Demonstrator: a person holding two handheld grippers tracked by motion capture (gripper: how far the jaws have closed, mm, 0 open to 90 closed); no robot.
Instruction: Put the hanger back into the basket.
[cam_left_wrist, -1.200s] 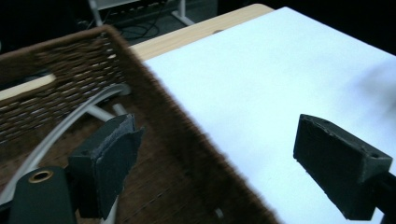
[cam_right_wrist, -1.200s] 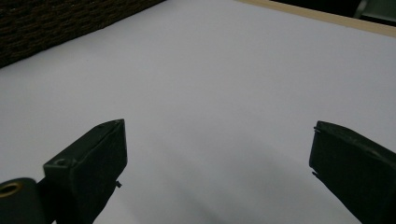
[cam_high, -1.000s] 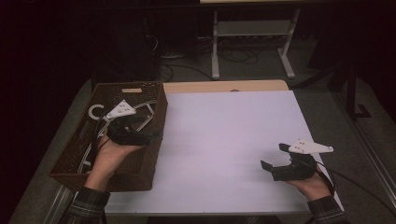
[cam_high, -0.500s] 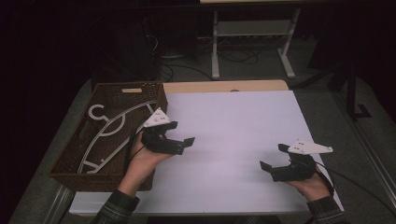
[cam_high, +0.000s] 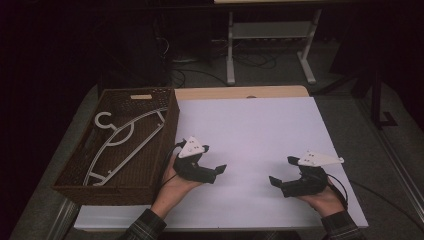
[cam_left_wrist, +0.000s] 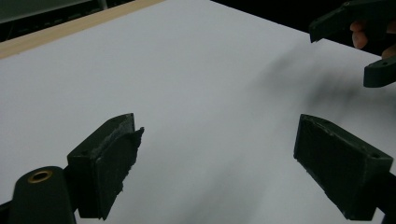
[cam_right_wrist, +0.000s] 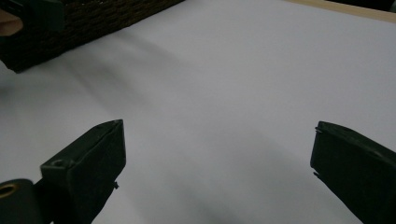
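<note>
High view: a person sits at a table with a white board (cam_high: 250, 135) on it. A dark woven basket (cam_high: 165, 145) stands at the board's left edge, and a white clothes hanger (cam_high: 122, 145) lies flat inside it. The left gripper (cam_high: 220, 171) hovers just right of the basket, over the board, jaws spread and carrying nothing. The right gripper (cam_high: 281, 172) hovers farther right of the basket, near the board's front edge, jaws likewise spread and holding nothing. Judging by this, the hanger looks already stowed in the basket and the work seems close to finished.
</note>
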